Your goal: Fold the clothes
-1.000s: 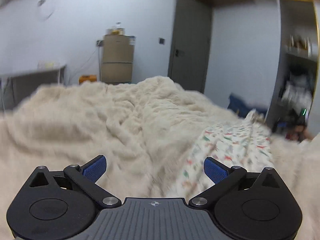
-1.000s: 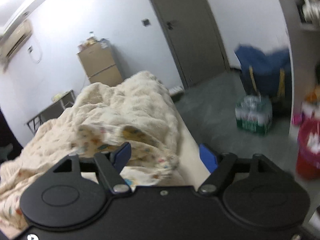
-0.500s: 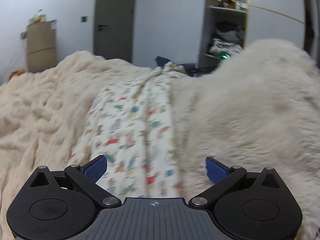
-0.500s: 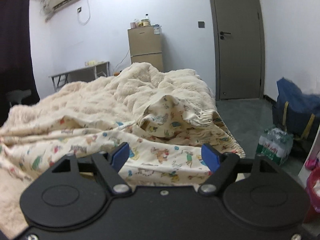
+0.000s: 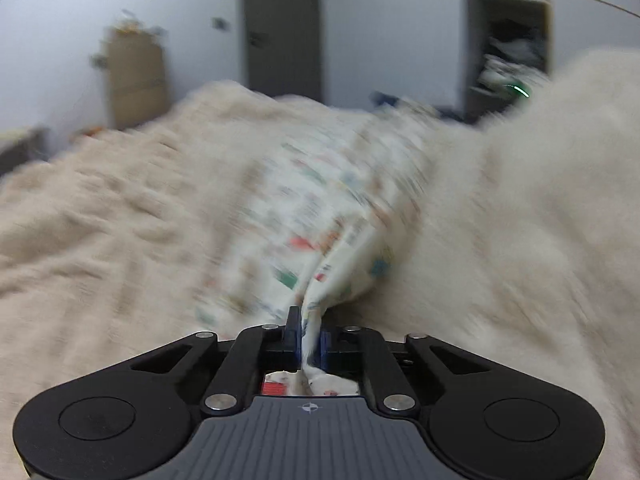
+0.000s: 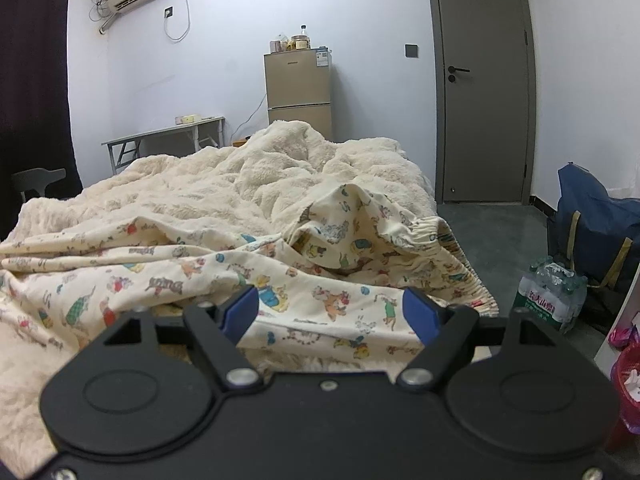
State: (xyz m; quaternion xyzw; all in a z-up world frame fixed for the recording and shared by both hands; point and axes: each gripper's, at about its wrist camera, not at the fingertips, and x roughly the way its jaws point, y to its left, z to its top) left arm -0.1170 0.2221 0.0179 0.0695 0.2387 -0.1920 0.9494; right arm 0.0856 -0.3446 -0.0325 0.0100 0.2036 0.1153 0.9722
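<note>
Pinching the near edge of the cream cartoon-printed cotton garment (image 5: pixel 320 208), left gripper (image 5: pixel 309 334) had just clamped shut; cloth ran lengthwise far across fluffy beige blanket (image 5: pixel 120 220). Right gripper (image 6: pixel 330 310) gaped empty above garment's near hem.

Left gripper (image 5: pixel 309 330): jaws have just been closing and now pinch a fold of the printed garment (image 5: pixel 336 216), so the gap is blocked. A high mound of fluffy blanket (image 5: pixel 540 216) rises close on the right; lower blanket lies left and ahead.

Right gripper (image 6: pixel 330 312): jaws stand apart, with garment (image 6: pixel 320 280) below and ahead. Open floor (image 6: pixel 500 232) lies right; a water-bottle pack (image 6: pixel 550 296) and blue bag (image 6: pixel 592 220) stand there.
</note>
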